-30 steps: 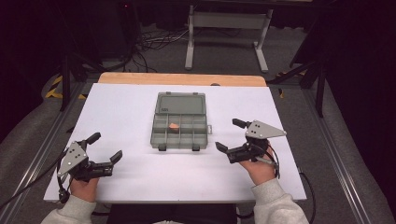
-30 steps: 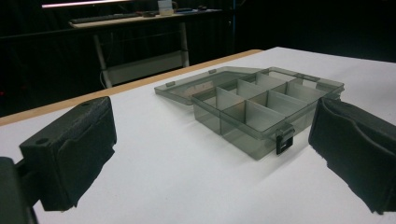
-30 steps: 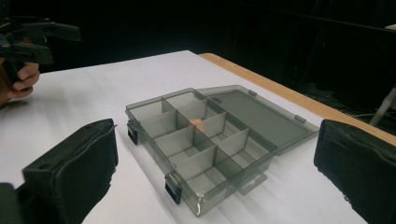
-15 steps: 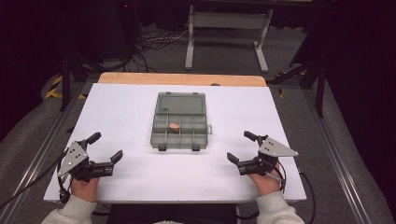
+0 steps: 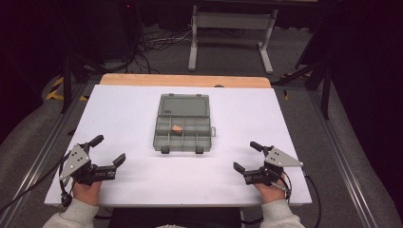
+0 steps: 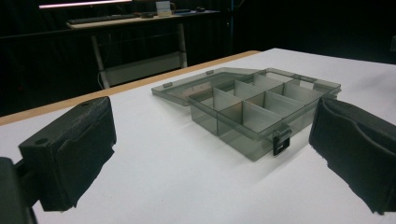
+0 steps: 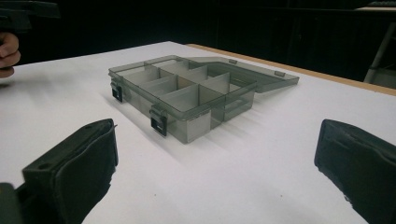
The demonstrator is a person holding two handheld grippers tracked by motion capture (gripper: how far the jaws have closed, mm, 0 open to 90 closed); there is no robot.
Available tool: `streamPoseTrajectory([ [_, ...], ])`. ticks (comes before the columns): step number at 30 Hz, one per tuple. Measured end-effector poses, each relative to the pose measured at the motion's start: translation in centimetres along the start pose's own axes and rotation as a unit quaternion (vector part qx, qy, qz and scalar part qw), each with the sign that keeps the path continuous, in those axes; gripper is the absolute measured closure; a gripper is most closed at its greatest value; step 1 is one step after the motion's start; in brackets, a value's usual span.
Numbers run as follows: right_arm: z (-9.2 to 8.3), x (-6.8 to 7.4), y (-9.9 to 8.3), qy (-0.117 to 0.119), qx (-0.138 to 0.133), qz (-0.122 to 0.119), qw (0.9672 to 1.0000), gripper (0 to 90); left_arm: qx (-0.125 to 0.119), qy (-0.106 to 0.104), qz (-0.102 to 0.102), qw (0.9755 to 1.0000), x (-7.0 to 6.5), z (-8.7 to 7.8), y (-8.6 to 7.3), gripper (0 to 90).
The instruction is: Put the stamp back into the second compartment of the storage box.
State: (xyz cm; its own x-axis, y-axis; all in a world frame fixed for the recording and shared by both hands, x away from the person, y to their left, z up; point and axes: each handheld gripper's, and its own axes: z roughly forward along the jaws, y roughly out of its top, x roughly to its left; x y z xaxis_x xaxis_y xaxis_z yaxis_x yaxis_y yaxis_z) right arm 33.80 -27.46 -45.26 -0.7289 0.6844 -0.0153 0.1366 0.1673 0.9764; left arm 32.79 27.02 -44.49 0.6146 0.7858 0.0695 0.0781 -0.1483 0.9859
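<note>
Box: compartment box [image 5: 183, 124] lay lid-open mid-surface, small orange piece [image 5: 177, 128] inside.
Grippers: left gripper [image 5: 108, 151] and right gripper [image 5: 245, 156] were empty, jaws wide, near front corners.
Advice: approach the orange piece from above, clear of the dividers.

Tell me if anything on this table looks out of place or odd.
Nothing stands out. The compartment box sits square, lid open flat behind it, one small orange piece in a middle compartment. The left hand-held gripper and right hand-held gripper rest open, apart from it.

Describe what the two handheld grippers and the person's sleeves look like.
Both the left gripper and the right gripper are black, each with two padded jaws, a grey three-cornered plate on top and a dark trailing cable. The sleeves are light grey.
</note>
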Motion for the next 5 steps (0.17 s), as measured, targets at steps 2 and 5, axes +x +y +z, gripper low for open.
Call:
streamPoseTrajectory([
  [2, 0.03, 0.02, -0.02, -0.001, 0.001, 0.000, 1.0000, 0.1, -0.002, -0.001, -0.001, 1.0000, 0.03, -0.01, -0.05, 1.4],
  [5, 0.03, -0.02, -0.02, -0.003, 0.001, 0.000, 1.0000, 0.1, -0.001, -0.001, -0.003, 1.0000, 0.05, -0.02, -0.10, 1.3],
])
